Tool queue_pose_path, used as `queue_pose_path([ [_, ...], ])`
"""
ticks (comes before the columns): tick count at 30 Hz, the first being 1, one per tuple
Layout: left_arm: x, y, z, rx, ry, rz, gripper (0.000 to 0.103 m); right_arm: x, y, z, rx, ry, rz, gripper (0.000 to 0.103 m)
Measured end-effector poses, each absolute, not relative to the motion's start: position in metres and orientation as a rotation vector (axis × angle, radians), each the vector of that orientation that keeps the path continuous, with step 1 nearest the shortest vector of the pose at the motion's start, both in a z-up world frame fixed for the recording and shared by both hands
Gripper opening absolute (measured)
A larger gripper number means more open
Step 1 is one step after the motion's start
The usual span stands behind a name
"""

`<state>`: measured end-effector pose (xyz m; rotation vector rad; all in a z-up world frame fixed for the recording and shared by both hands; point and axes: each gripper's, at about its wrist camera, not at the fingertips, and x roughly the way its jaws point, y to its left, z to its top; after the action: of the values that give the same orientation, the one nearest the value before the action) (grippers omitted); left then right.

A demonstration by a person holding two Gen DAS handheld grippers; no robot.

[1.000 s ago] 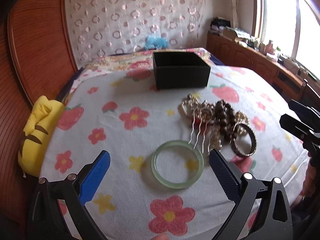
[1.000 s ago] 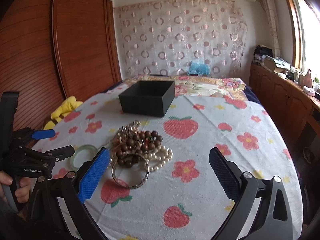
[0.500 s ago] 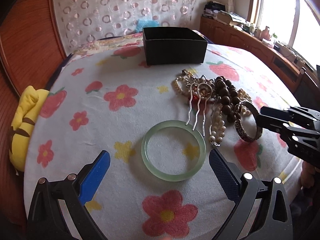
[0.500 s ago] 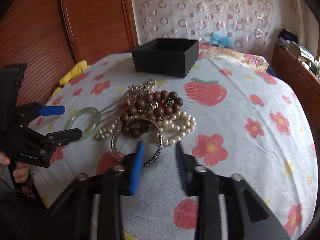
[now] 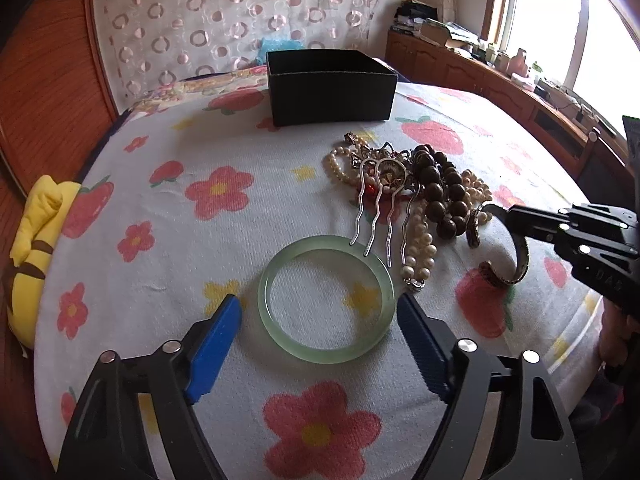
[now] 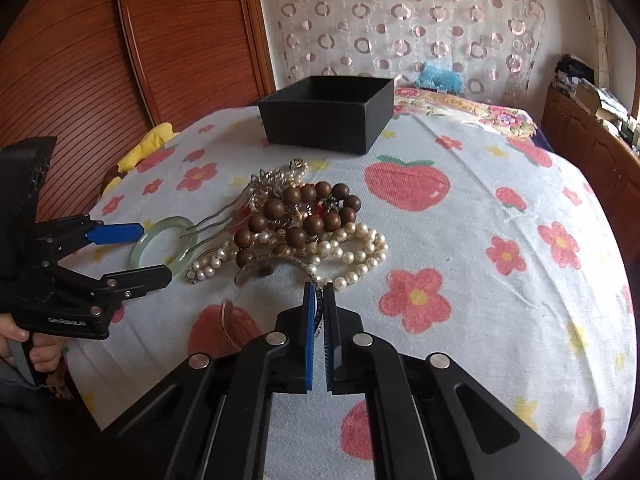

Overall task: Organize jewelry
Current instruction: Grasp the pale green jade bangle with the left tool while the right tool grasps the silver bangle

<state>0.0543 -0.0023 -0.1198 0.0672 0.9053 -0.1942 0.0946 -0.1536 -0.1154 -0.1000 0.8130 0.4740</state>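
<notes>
A pale green jade bangle (image 5: 326,354) lies flat on the flowered sheet (image 5: 200,240). My left gripper (image 5: 319,300) straddles it with jaws closing, and the pads (image 5: 216,340) stand just off its rim. My right gripper (image 6: 318,292) is shut on the rim of a patterned metal cuff bracelet (image 5: 496,278), tilted up off the sheet at the pile's near edge. The pile holds a wooden bead bracelet (image 6: 304,208), pearl strands (image 6: 356,248) and a silver hair comb (image 5: 376,208). An open black box (image 5: 332,92) stands behind the pile.
A yellow plush toy (image 5: 28,240) lies at the bed's left edge against the wooden panel (image 6: 80,60). Low wooden cabinets (image 5: 500,92) with clutter run under the window at the right. A person's hand (image 6: 24,344) holds the left gripper (image 6: 156,252).
My right gripper went from wide open to shut on the metal bracelet and tipped it up. My left gripper sank closer over the green bangle and its jaws narrowed.
</notes>
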Motion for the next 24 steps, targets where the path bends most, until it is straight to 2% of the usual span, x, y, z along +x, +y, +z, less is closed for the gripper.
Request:
queue_pose_path([
  [3,0.053,-0.004,-0.119,0.076,0.893,-0.207,0.067,0.093,-0.155,-0.112,-0.094,0.795,0.476,0.005],
  [24,0.039,0.030,-0.098,0.013,0.792,-0.180,0.066,0.096,-0.157,-0.092,-0.123,0.737,0.457,0.005],
])
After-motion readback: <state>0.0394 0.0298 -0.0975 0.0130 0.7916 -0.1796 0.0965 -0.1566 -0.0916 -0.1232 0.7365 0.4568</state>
